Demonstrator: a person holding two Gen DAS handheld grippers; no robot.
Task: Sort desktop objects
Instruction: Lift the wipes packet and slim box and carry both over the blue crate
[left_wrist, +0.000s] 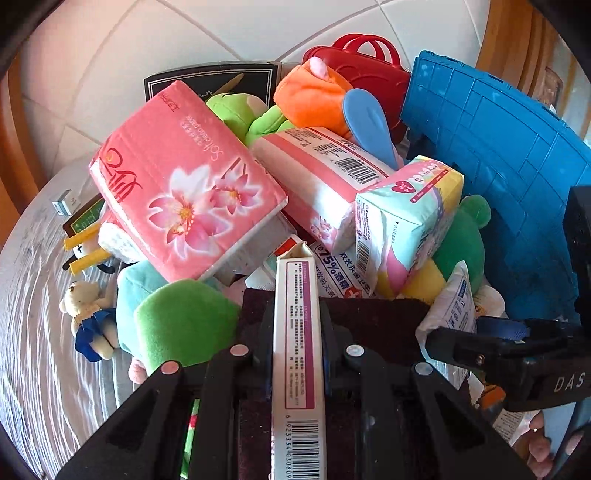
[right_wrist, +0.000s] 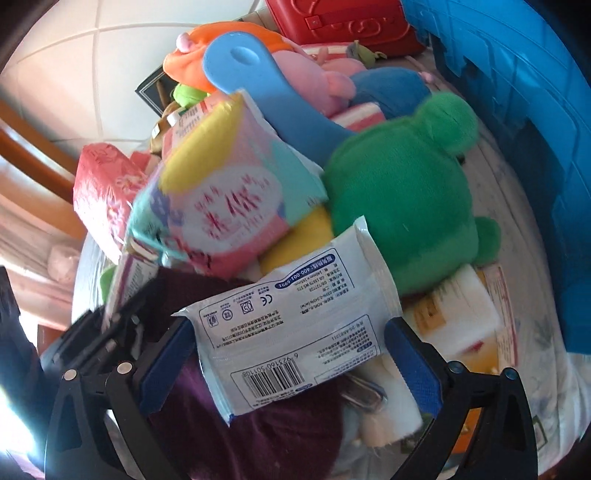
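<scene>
My left gripper is shut on a long white and purple carton that lies between its jaws and points into the pile. My right gripper is open around a white wet-wipe pack; its blue pads stand on either side, and I cannot tell whether they touch it. The right gripper also shows at the right of the left wrist view. The pile holds a pink tissue pack, a pastel tissue pack and a green plush.
A blue plastic crate stands at the right. A red box, an orange plush, a blue spoon and a dark purple cloth crowd the pile. A small bear doll lies at the left on the table.
</scene>
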